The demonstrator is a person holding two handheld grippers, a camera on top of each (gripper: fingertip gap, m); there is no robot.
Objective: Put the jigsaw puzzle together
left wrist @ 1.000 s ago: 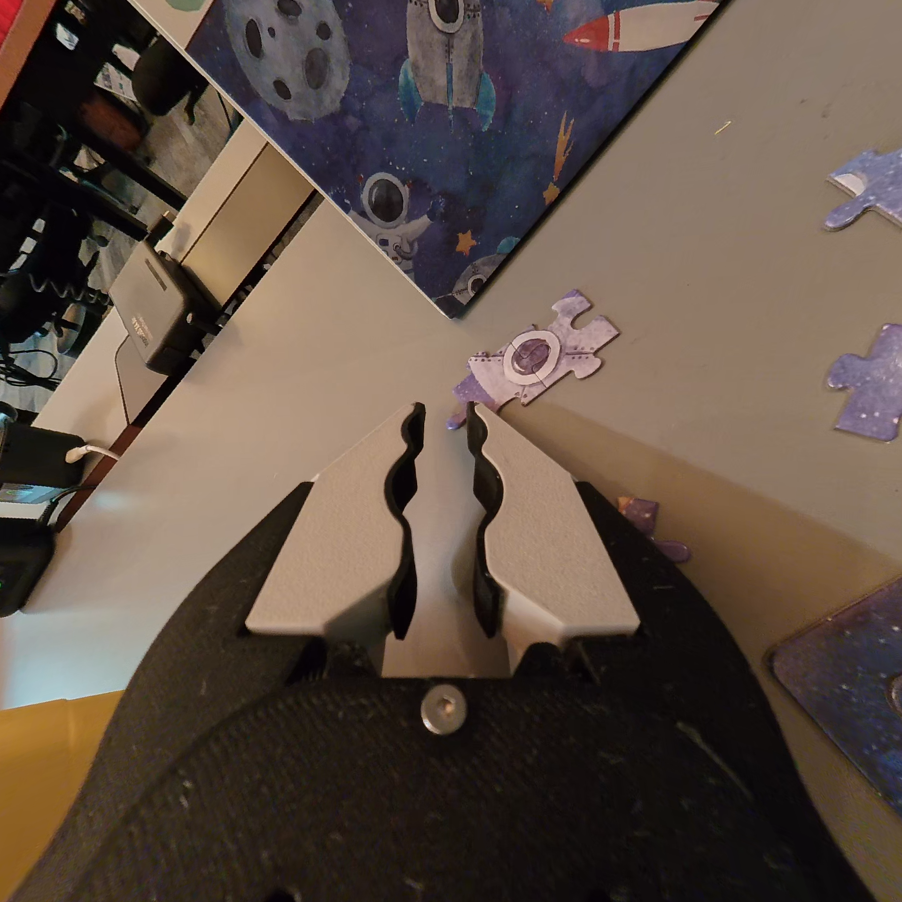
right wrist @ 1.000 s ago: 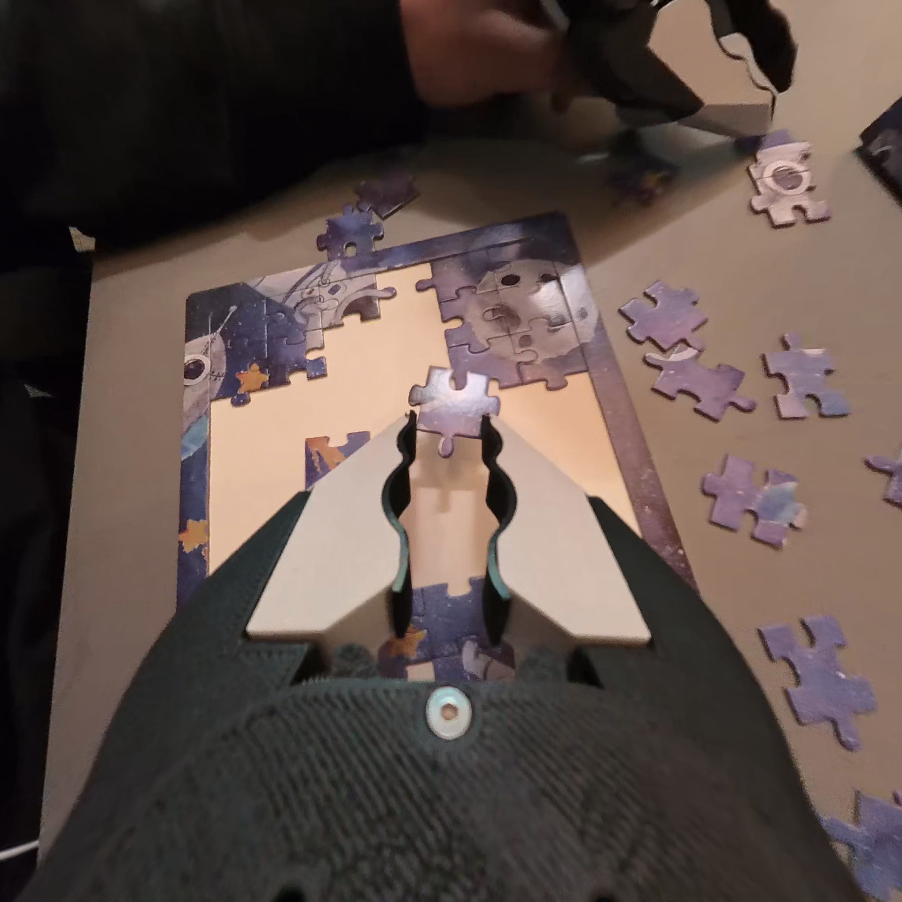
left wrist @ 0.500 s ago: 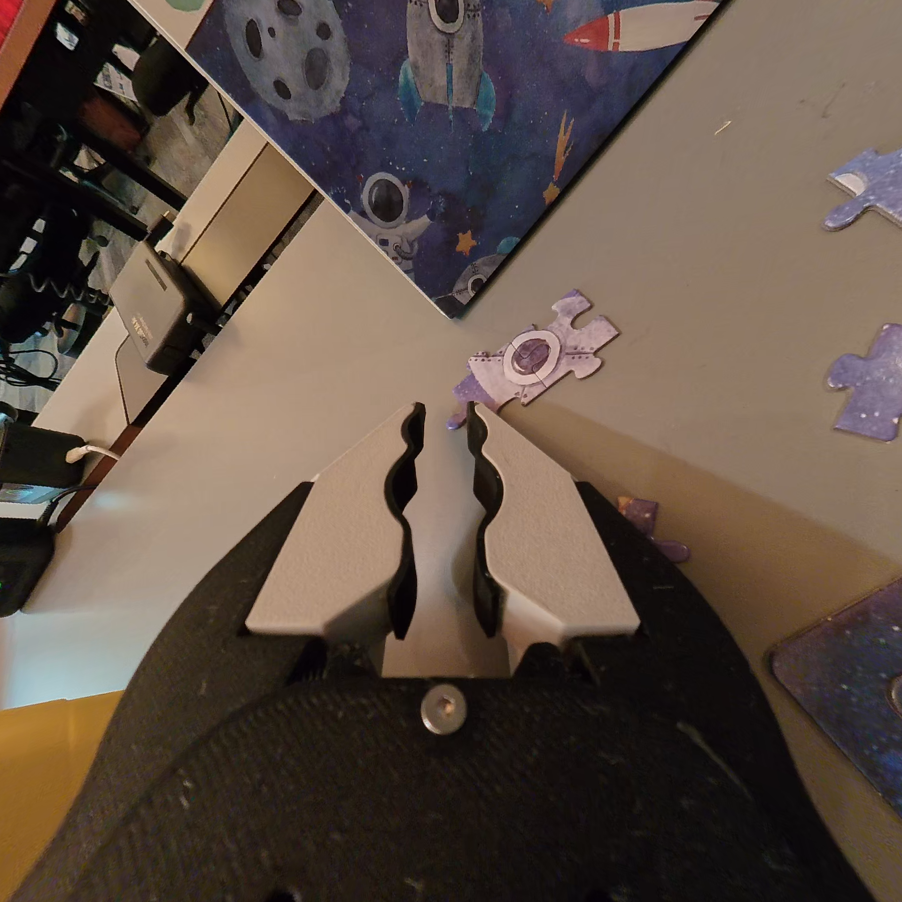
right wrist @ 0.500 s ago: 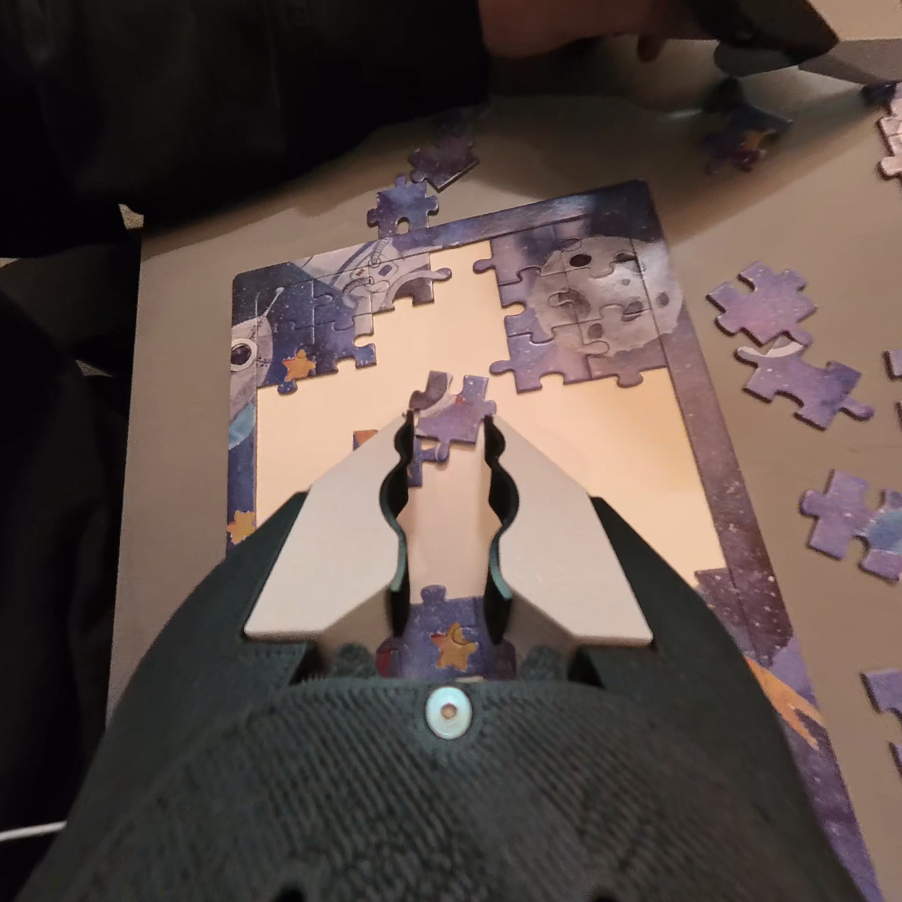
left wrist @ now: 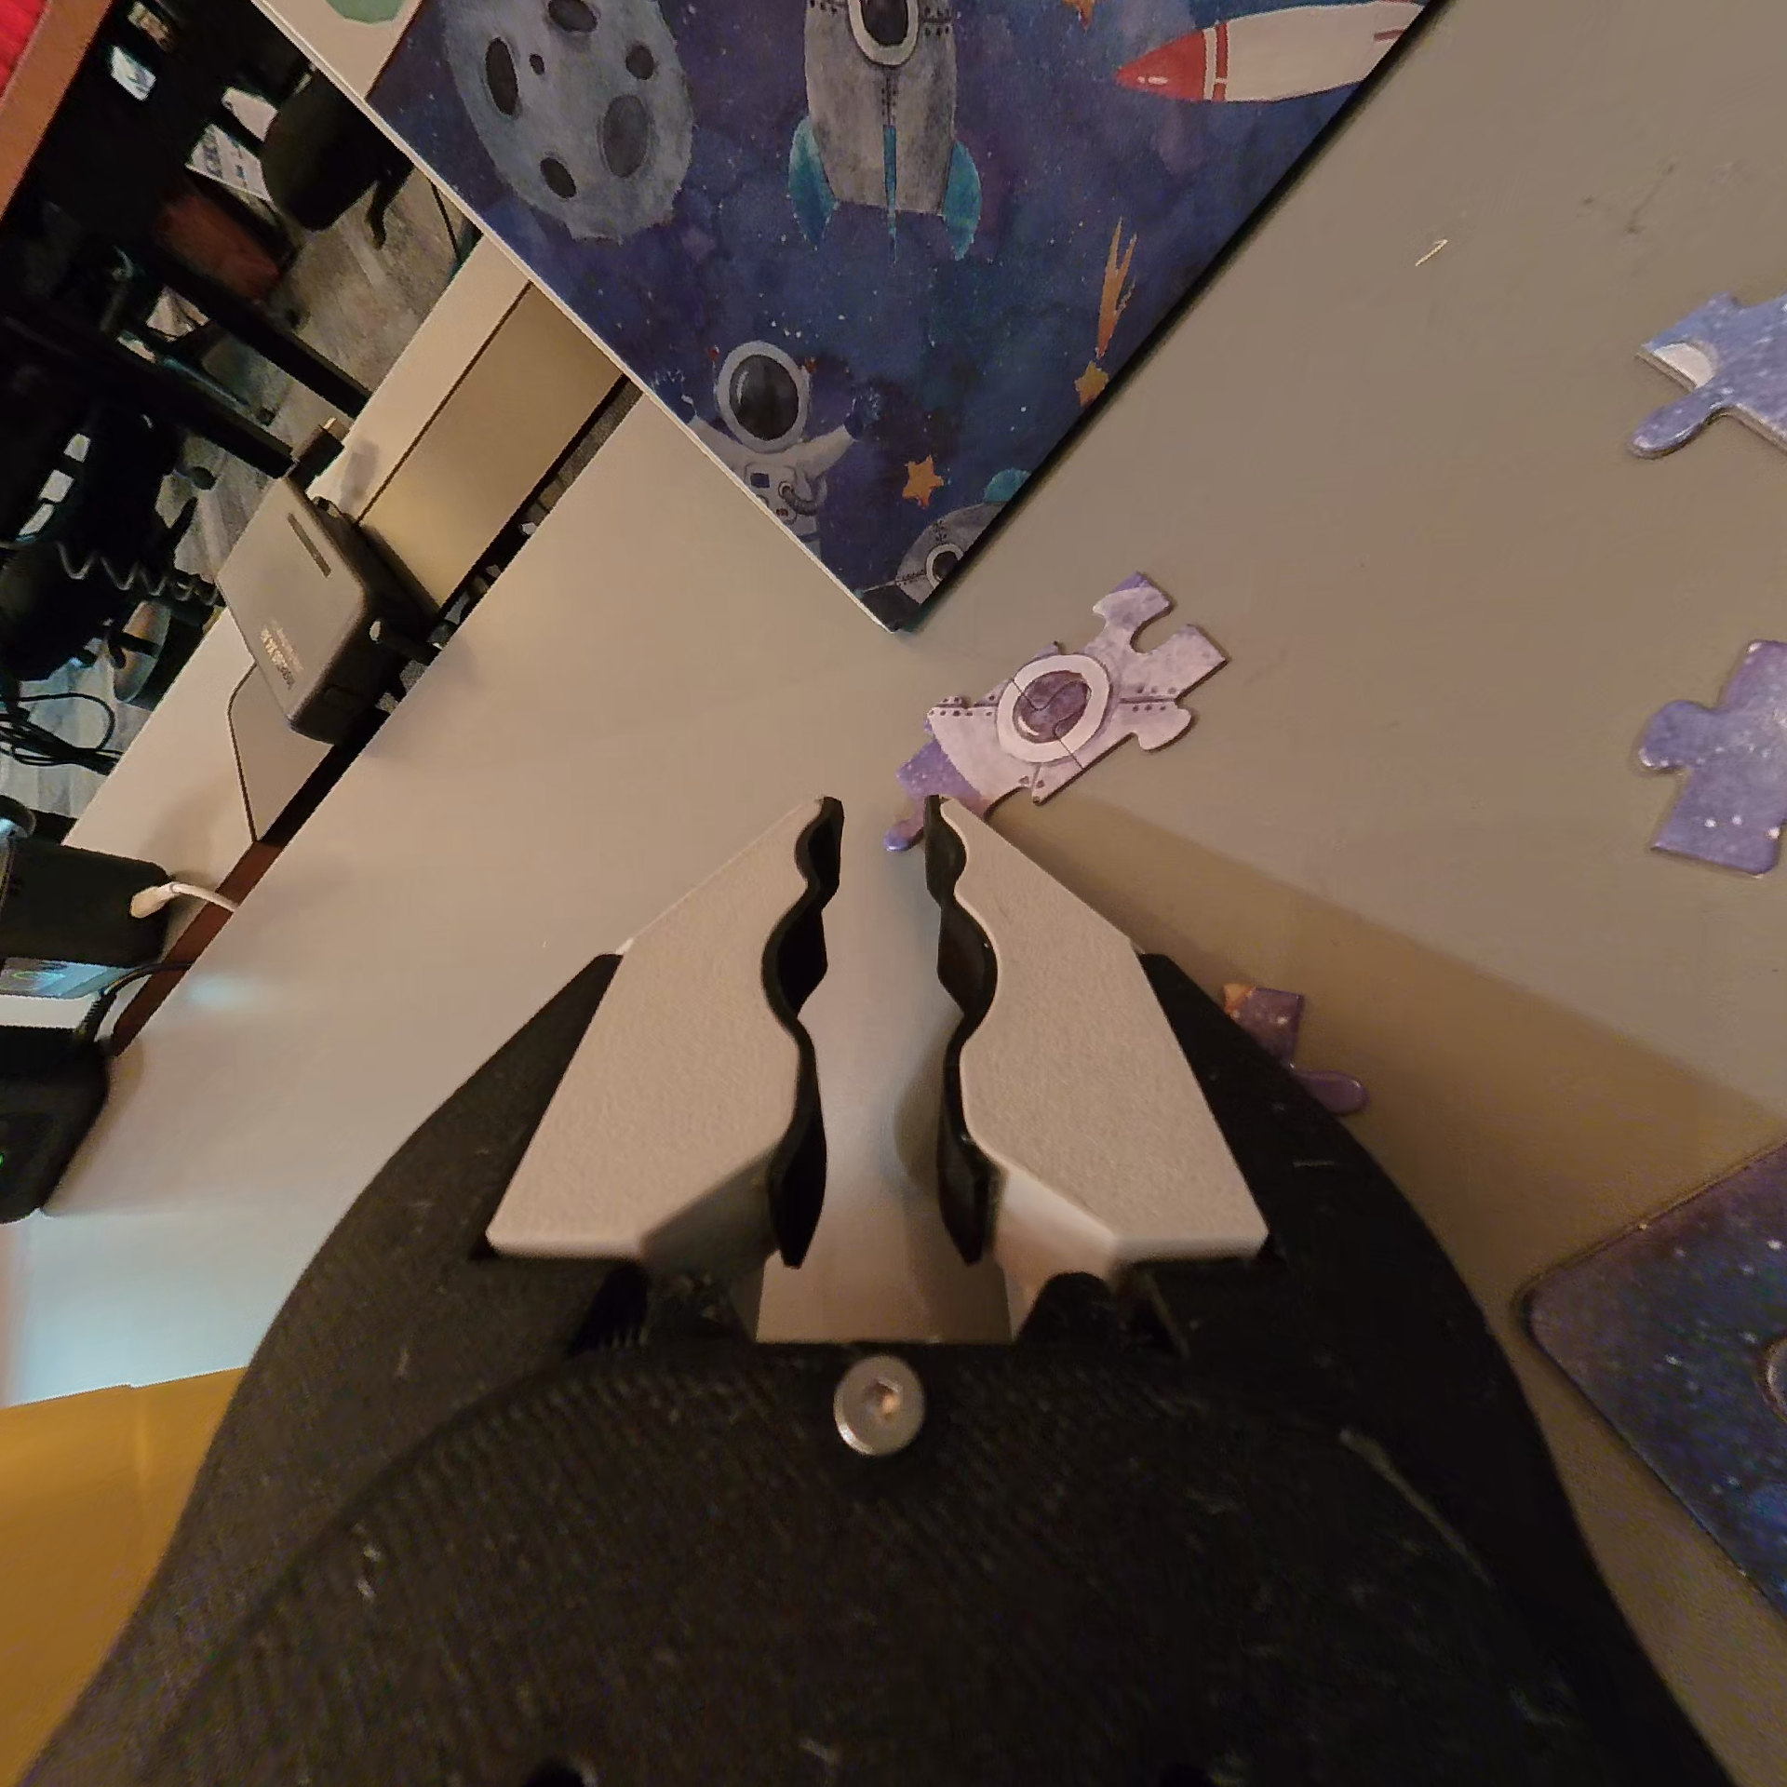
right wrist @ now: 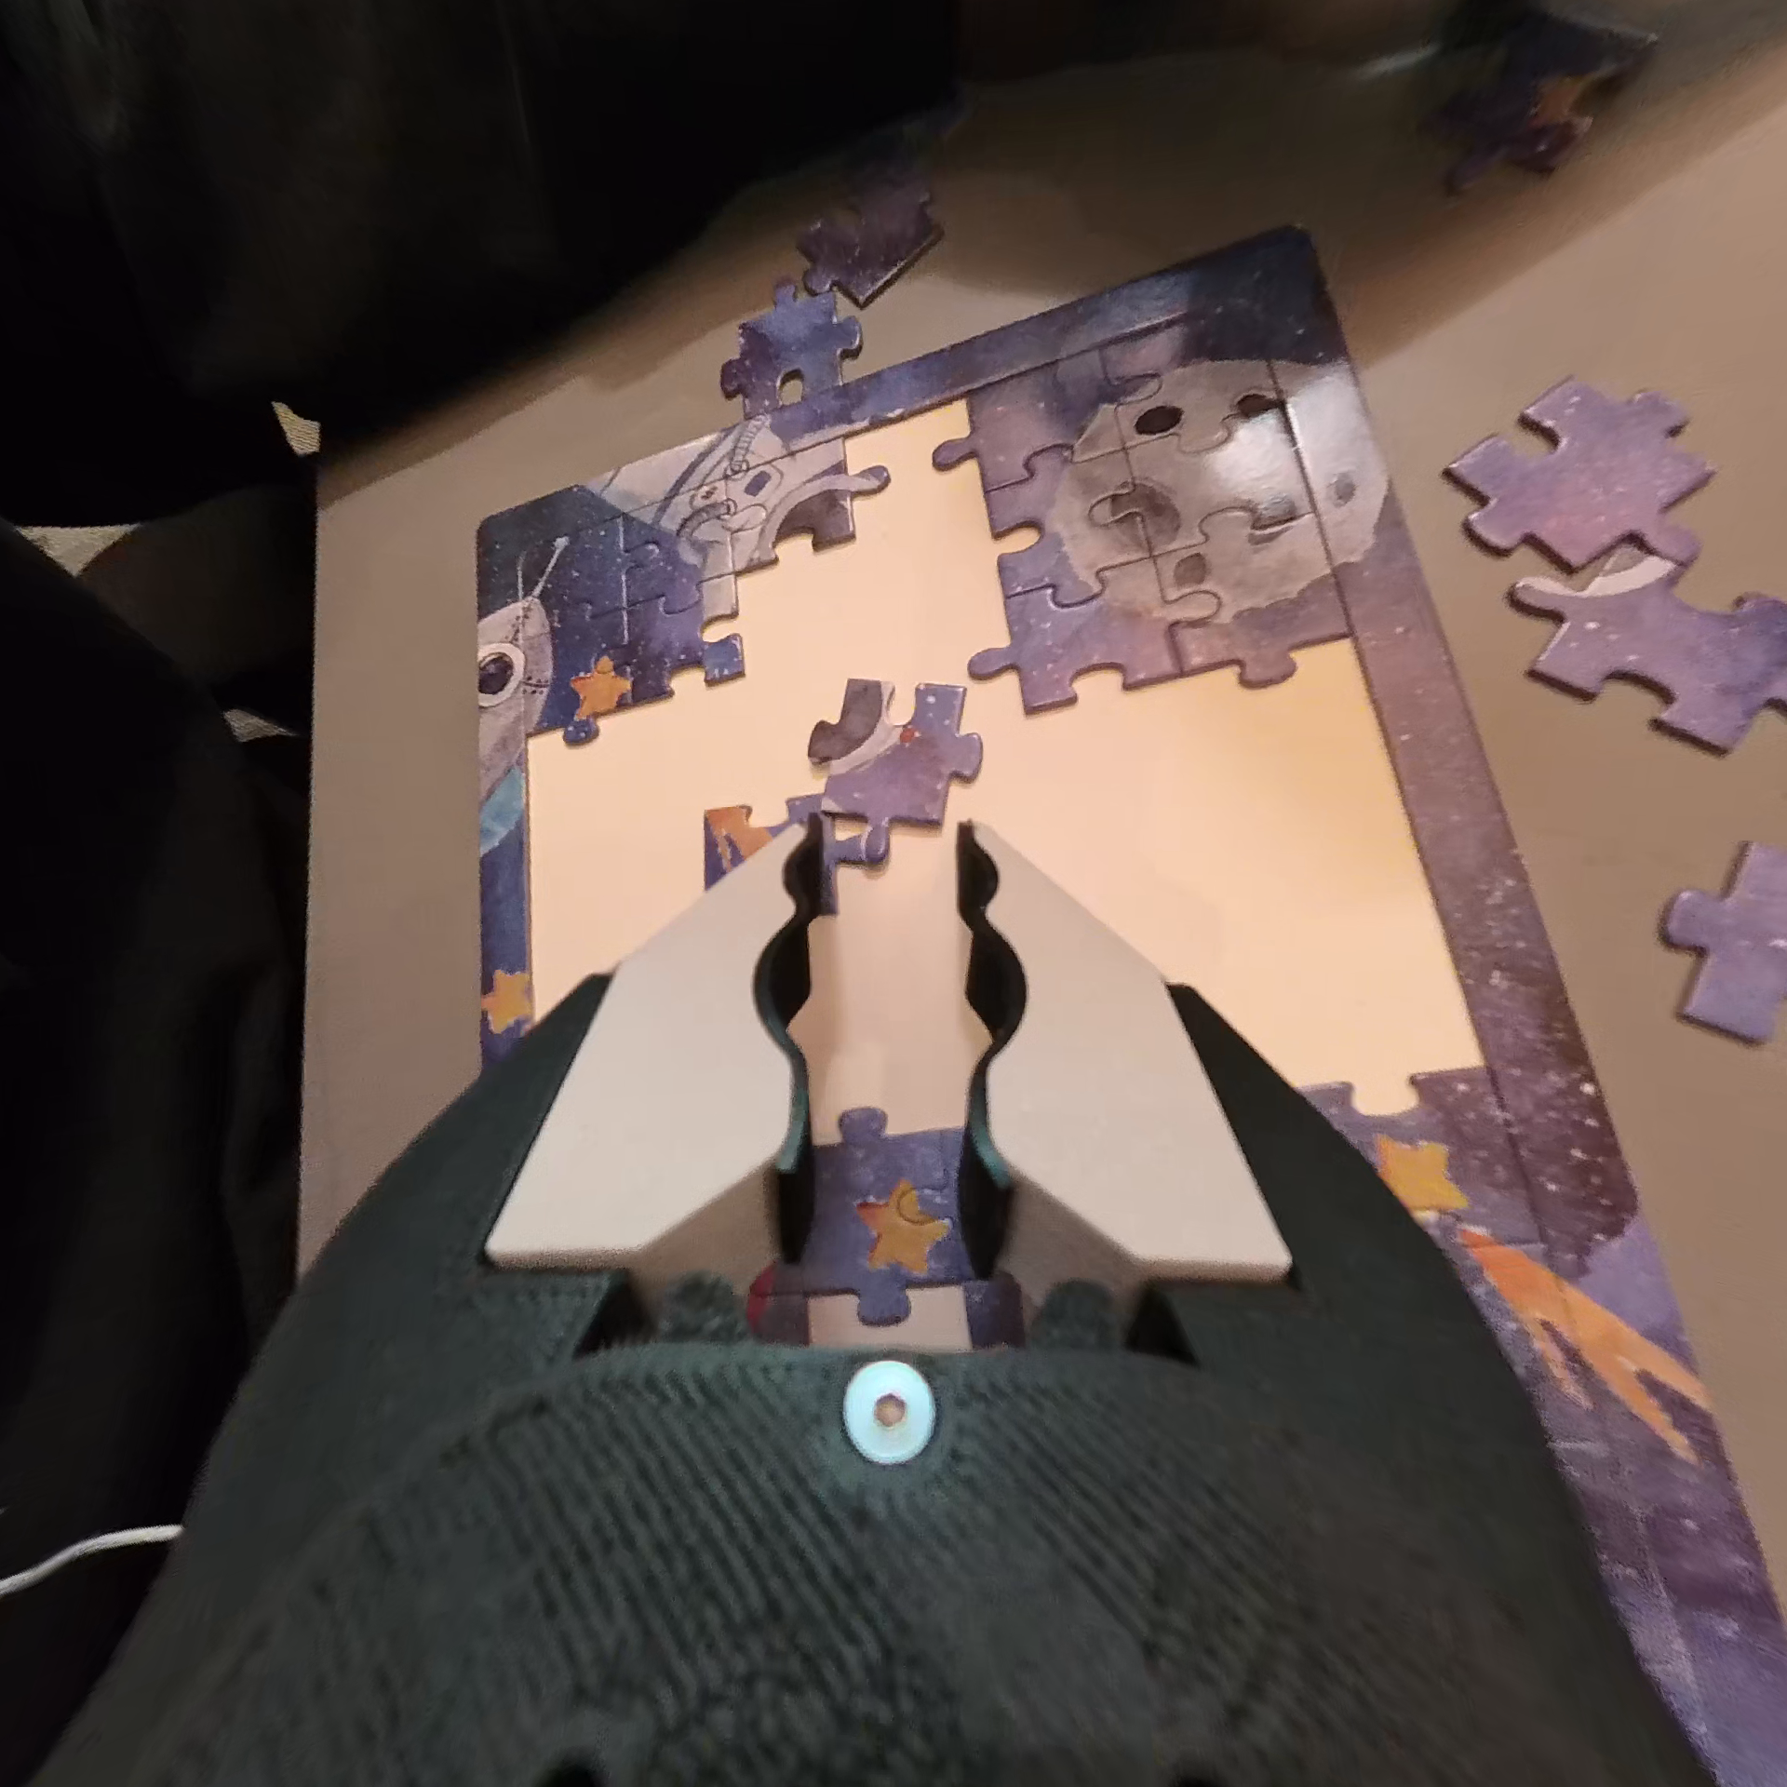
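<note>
Right now the right claw [right wrist: 890, 827] is spread over the puzzle tray [right wrist: 1392, 600], pinching nothing. A loose purple piece [right wrist: 899, 764] lies just past its tips on the bare cream middle of the tray. The piece's lower tab sits against the left finger [right wrist: 677, 967], with a clear gap to the right one. Risk as I see it: the piece sits skewed and looks to overlap an orange-marked piece [right wrist: 730, 836] beside it, so a nudge from that left finger could slide it or ride it up over its neighbour. Closing from here would likely catch only the tab and twist the piece. The right claw is held above the tray's near end, tilted down and forward, and the view is a bit blurred. The left claw [left wrist: 880, 805] is also spread and empty, held low and angled down at the bench [left wrist: 580, 774]. Its right tip is just beside the purple end of a joined pair of rocket pieces [left wrist: 1064, 711]; a small drift could shove the pair or split it. A small piece [left wrist: 1276, 1035] lies near its right side, and a space picture [left wrist: 870, 290] lies farther off.
</note>
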